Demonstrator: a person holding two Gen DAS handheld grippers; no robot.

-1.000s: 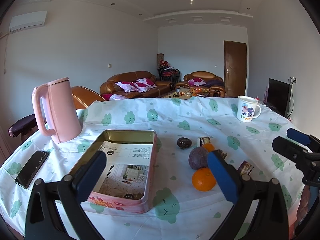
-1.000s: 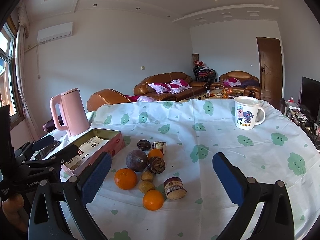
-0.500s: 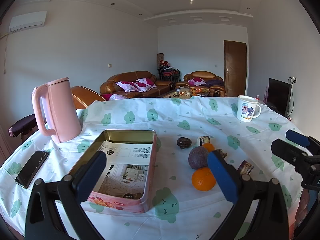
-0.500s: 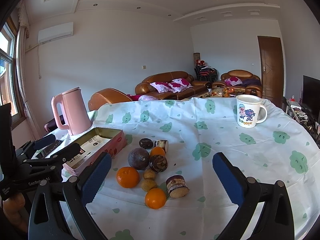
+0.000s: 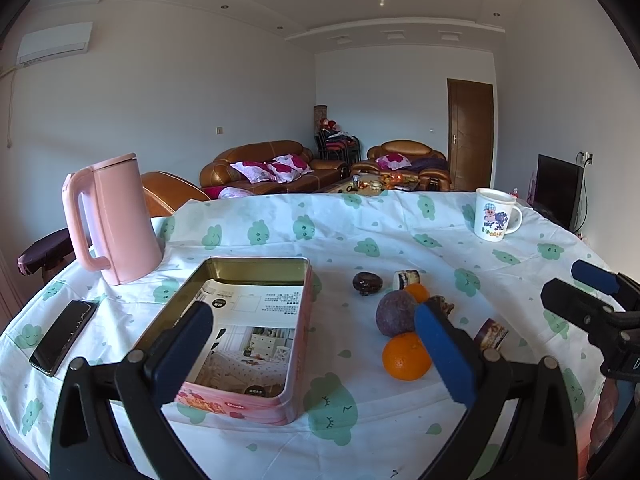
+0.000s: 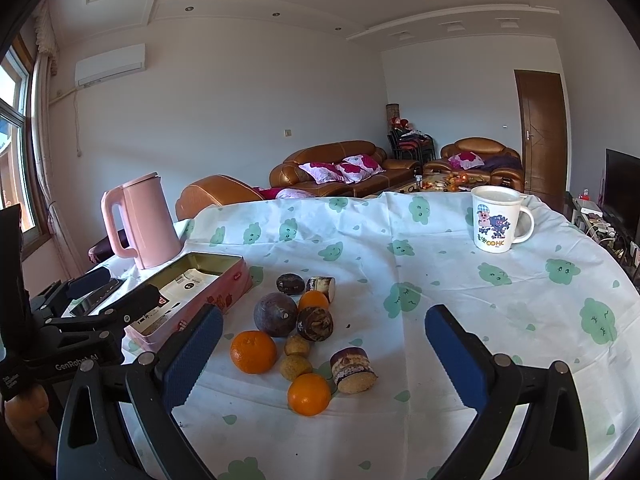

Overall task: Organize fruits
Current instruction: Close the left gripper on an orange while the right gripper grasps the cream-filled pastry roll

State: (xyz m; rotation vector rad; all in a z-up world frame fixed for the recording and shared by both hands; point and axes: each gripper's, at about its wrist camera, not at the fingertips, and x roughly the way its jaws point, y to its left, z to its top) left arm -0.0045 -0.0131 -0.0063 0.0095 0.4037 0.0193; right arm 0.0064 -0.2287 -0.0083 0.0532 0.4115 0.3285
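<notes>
A heap of fruit lies on the cloth: oranges [image 6: 253,351] [image 6: 309,394], a big purple fruit [image 6: 275,314], dark round fruits [image 6: 315,323], small tan fruits [image 6: 295,367] and cut cane pieces [image 6: 353,369]. An open pink tin [image 5: 240,328] with a printed sheet inside sits left of the heap; it also shows in the right wrist view [image 6: 188,292]. My left gripper [image 5: 316,348] is open and empty over the tin's near right side. My right gripper [image 6: 324,356] is open and empty, hovering just before the heap.
A pink kettle [image 5: 112,220] stands at the far left, a black phone [image 5: 64,336] lies near the left edge, and a cartoon mug [image 5: 496,220] stands far right. The round table [image 6: 440,264] has a white cloth with green prints. Sofas stand behind.
The right gripper has moved slightly forward and down toward the fruit heap. The left gripper has barely moved.
</notes>
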